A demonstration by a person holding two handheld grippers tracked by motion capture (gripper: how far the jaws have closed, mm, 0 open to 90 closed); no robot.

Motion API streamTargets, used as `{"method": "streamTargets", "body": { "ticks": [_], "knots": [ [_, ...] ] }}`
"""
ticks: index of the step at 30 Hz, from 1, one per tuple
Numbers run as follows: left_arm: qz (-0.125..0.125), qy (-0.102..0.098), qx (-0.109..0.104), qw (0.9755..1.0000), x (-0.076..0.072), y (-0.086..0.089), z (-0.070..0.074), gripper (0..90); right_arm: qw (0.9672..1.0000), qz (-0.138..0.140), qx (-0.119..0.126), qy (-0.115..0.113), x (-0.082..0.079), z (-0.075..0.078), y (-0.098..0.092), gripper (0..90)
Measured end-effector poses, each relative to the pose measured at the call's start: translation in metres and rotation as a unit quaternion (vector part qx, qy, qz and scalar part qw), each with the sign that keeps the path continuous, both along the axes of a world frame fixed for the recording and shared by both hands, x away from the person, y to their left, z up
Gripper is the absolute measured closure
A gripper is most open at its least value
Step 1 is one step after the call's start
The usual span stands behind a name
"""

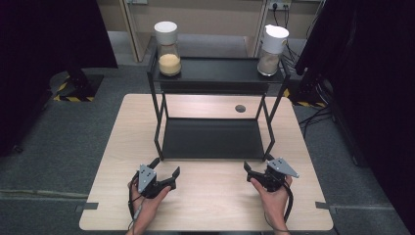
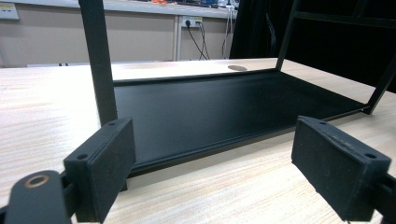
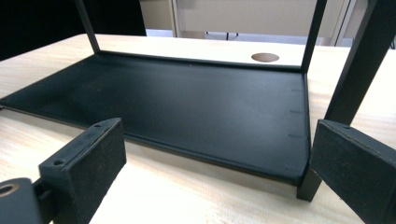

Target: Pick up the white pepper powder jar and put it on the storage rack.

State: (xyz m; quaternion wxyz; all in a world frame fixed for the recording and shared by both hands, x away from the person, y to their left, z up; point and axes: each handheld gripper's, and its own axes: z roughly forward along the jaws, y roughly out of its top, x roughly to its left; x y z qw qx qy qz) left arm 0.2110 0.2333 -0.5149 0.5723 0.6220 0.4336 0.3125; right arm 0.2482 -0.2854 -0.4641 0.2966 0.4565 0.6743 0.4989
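Grey carpet surrounds a pale wooden counter (image 1: 205, 196) on which a black two-tier metal rack (image 1: 215, 105) stands toward the far side. On the rack's upper shelf (image 1: 215, 71), a jar with a white lid and yellow contents (image 1: 169, 49) sits at the left end, and a second white-lidded jar with paler, greyish-beige contents (image 1: 271, 51) sits at the right end; the two are well apart. The lower shelf (image 1: 213, 138) lies flat on the counter, and a round cable hole (image 1: 240, 108) shows in the wood behind it. A person's hands come in from the near edge, each holding a tool. The left gripper (image 1: 166, 171) rests low over the counter just in front of the rack's front-left leg (image 2: 99, 60), its fingers (image 2: 105, 170) spread wide apart and grasping nothing. The right gripper (image 1: 257, 169) sits near the front-right leg (image 3: 352, 79), its fingers (image 3: 86, 163) likewise released, with only bare counter and the edge of the lower shelf between them. Both tools are near the rack's front edge without touching it, and well apart from the two jars above.
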Motion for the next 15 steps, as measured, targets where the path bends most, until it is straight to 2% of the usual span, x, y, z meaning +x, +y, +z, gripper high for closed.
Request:
{"method": "streamTargets", "body": {
  "ticks": [8,15],
  "knots": [
    [0.000,0.000,0.000,1.0000,0.000,0.000,0.000,13.1,1.0000,0.001,-0.001,0.007,-0.001,-0.012,-0.001,3.8],
    [0.000,0.000,0.000,1.0000,0.000,0.000,0.000,13.1,1.0000,0.004,-0.003,-0.003,-0.004,-0.014,-0.001,3.8]
  ]
}}
